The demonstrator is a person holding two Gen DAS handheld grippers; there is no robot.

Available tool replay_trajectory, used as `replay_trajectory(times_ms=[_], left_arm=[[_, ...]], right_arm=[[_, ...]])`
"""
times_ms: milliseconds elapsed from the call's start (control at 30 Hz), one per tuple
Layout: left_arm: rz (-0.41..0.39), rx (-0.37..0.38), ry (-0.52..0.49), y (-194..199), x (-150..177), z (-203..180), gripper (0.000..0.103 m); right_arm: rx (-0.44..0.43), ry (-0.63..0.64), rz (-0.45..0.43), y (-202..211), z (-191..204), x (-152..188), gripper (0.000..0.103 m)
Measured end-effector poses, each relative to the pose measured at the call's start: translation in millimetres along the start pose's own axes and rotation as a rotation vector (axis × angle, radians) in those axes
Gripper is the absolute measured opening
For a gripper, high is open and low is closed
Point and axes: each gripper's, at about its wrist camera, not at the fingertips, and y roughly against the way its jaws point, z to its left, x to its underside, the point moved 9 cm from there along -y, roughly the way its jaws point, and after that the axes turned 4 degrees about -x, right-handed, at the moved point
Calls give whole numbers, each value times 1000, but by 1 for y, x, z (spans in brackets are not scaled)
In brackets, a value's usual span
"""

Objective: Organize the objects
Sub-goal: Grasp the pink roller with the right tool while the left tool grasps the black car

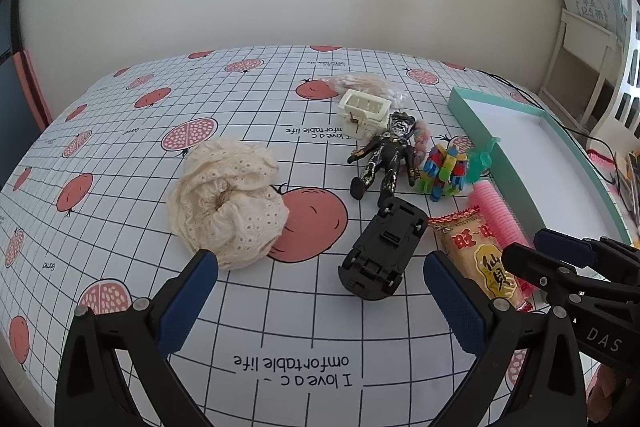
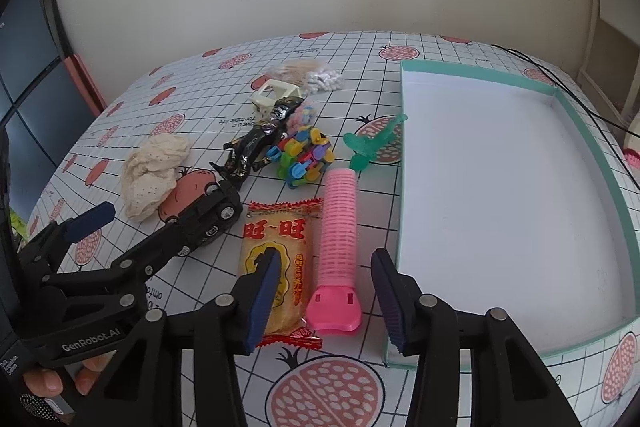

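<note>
My left gripper (image 1: 320, 291) is open and empty, hovering over the tablecloth in front of an upturned black toy car (image 1: 382, 253) and a cream lace cloth (image 1: 226, 203). My right gripper (image 2: 324, 303) is open, its fingers either side of the near end of a pink hair roller (image 2: 338, 247), beside a yellow snack packet (image 2: 276, 259). A teal-rimmed white box lid (image 2: 500, 203) lies empty to the right. Behind are a black figure (image 2: 256, 147), a colourful block toy (image 2: 304, 157) and a green clip (image 2: 370, 145).
A cream plastic holder (image 1: 366, 113) and a bag of cotton swabs (image 2: 308, 75) lie at the back. The wall stands behind the table. A white shelf (image 1: 584, 51) and black cables (image 2: 560, 83) are at the right.
</note>
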Motion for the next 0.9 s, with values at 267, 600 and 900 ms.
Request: replay_trajectory(times_ms=[267, 600, 900], left_arm=[[1, -2, -44, -5, -4, -12, 93], [31, 26, -83, -14, -2, -26, 75], [56, 79, -101, -19, 2, -34, 52]], right_arm=[[32, 26, 12, -2, 0, 1, 37], [53, 54, 41, -5, 6, 7, 29], [62, 64, 52, -9, 10, 8, 29]])
